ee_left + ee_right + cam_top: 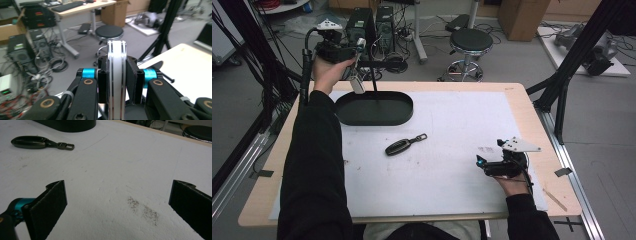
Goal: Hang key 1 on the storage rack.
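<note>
**Listener:** What is your left gripper doing?

**Operator:** I am holding my left gripper [357, 75] raised above the far left corner of the tabletop [512, 95]. Its jaws are clamping a flat white slab with dark edge lines [116, 75], upright and edge-on between the pads. From above, it is hanging just over the near-left rim of a black oval tray [374, 108].

**Listener:** And the right one?

**Operator:** My right gripper [117, 202] is resting low at the near right of the white mat, jaws spread wide with nothing between them. A dark key fob with a metal loop [404, 145] is lying on the mat between the tray and that gripper.

**Listener:** Which step is this?

**Operator:** I judge I am carrying the slab to the tray. Next, I should be lowering it inside the rim, then opening the jaws.
</note>
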{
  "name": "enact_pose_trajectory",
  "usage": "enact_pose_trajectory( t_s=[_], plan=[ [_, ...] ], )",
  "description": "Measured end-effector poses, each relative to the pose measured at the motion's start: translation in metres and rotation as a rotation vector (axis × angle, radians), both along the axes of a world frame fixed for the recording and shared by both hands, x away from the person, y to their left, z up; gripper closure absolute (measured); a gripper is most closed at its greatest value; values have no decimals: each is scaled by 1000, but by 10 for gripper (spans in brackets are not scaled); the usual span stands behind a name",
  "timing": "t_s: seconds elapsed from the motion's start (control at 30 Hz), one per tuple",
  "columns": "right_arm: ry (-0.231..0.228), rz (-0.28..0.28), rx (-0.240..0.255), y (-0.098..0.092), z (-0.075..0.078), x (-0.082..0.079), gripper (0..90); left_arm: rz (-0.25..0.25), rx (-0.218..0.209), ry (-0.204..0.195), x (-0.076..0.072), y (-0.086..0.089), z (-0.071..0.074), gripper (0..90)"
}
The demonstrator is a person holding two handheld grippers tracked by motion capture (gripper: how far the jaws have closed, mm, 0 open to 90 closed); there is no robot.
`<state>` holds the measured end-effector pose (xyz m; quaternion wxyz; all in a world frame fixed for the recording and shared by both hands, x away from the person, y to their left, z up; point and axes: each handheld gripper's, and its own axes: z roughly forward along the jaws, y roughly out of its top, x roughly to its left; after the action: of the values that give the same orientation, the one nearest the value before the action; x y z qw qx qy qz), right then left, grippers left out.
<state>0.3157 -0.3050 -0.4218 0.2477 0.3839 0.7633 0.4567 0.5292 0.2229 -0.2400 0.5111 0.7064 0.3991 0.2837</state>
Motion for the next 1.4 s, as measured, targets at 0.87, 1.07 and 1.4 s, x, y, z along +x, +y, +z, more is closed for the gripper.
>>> enact_pose_trajectory(
  t_s=[0.87,1.07,1.4],
  plan=[
    [10,-8,-12,-1,-2,-4,8,99,-145,-58,15,-1,-8,741],
    [11,-3,-14,-1,-2,-3,8,110,-131,-79,14,-3,-6,740],
    [11,4,-17,1,-3,-3,8,134,-25,-61,24,-22,-1,740]
  ],
)
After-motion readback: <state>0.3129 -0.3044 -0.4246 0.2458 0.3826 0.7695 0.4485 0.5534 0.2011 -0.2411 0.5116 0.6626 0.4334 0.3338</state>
